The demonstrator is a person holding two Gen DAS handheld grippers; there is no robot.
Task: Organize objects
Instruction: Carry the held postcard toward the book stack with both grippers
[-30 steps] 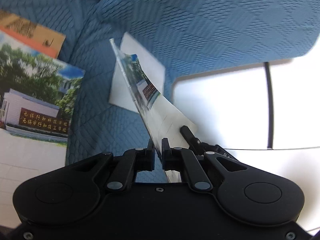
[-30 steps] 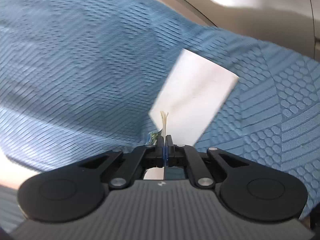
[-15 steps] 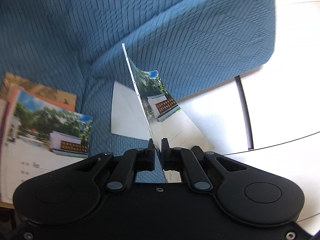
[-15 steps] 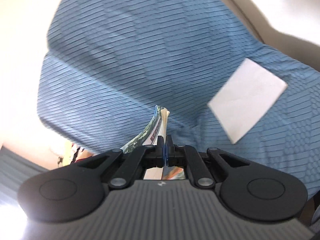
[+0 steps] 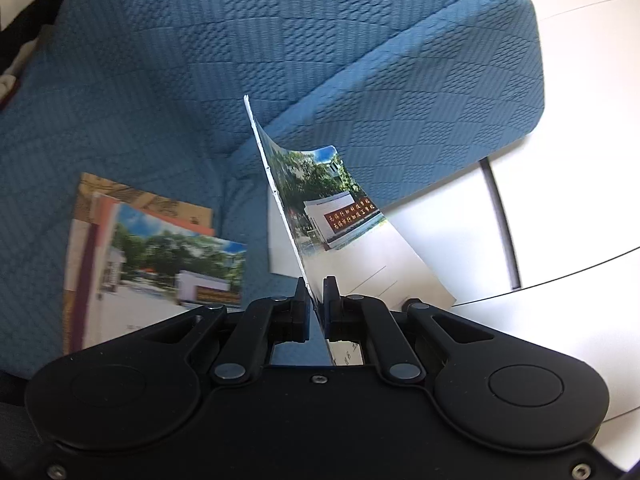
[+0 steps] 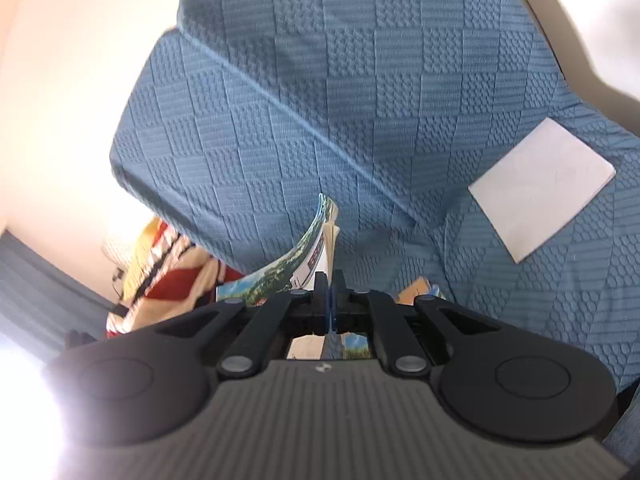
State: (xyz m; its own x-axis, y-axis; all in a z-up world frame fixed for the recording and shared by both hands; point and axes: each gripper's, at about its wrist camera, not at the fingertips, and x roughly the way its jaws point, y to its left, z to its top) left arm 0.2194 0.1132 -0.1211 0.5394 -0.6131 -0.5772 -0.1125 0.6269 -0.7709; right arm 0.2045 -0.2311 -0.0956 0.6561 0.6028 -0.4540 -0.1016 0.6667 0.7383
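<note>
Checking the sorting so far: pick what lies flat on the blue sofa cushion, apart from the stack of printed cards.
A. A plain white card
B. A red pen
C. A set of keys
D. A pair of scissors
A: a plain white card lies flat on the blue cushion, with no print on its upper face.

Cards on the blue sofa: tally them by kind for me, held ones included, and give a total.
Photo cards held in a gripper: 1
Photo cards lying flat, on top of the stack: 1
Tan and orange cards partly showing under it: 2
Blank white cards on the sofa: 1
Total: 5 visible; more may be hidden in the stack.
</note>
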